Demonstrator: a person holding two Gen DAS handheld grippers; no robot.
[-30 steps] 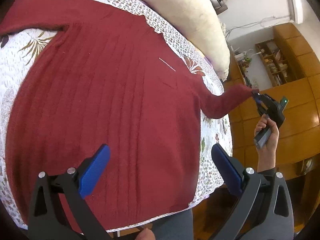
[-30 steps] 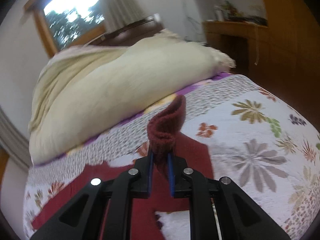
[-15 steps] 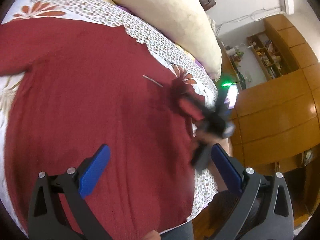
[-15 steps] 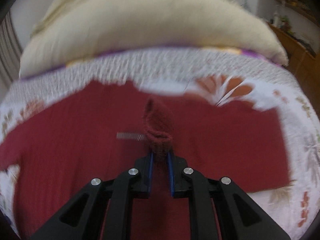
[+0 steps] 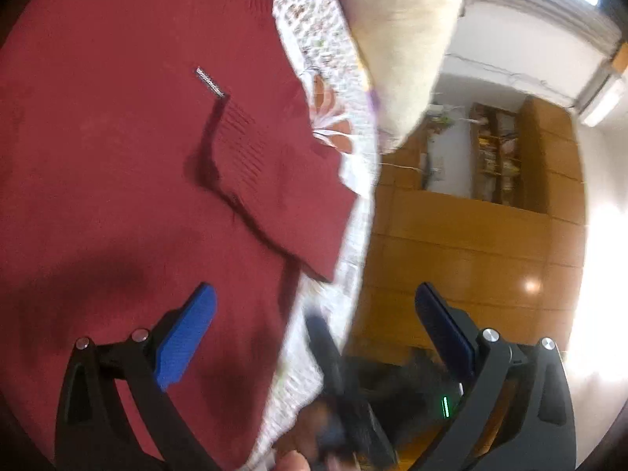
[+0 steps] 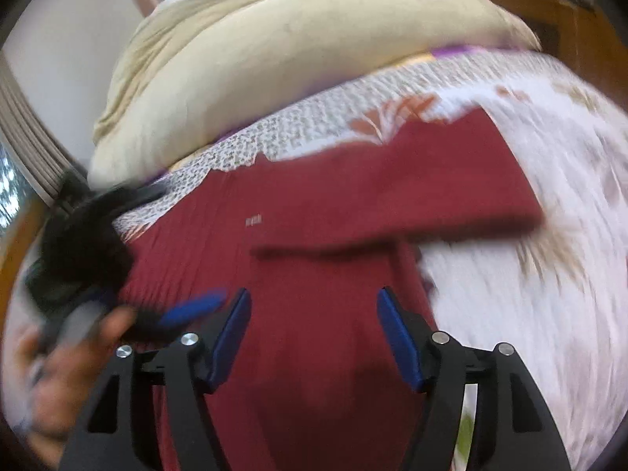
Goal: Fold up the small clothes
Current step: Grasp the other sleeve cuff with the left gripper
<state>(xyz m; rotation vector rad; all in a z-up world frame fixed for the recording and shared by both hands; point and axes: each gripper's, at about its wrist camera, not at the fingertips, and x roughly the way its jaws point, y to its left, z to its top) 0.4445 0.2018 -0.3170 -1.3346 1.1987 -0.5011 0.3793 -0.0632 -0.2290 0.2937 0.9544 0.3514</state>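
Observation:
A dark red knit sweater [image 5: 117, 165] lies flat on the floral bedspread [image 5: 314, 39]. Its right sleeve [image 5: 274, 180] is folded across the chest, cuff end near a small label [image 5: 210, 83]. In the right wrist view the same sweater [image 6: 322, 274] has the sleeve [image 6: 412, 200] lying crosswise. My left gripper [image 5: 314, 325] is open over the sweater's right edge, holding nothing. My right gripper [image 6: 314, 333] is open above the sweater body, empty. The other gripper [image 6: 78, 243] and a hand [image 6: 66, 357] appear blurred at the left of the right wrist view.
A large cream duvet [image 6: 294, 59] is piled along the far side of the bed. Wooden cabinets [image 5: 471, 235] and shelves [image 5: 494, 157] stand beyond the bed edge [image 5: 353, 235]. Bare bedspread [image 6: 530, 274] lies right of the sweater.
My right gripper carried the sleeve over the sweater's chest, let it go and opened, then drew back. The left gripper shifted right towards the bed edge, staying open.

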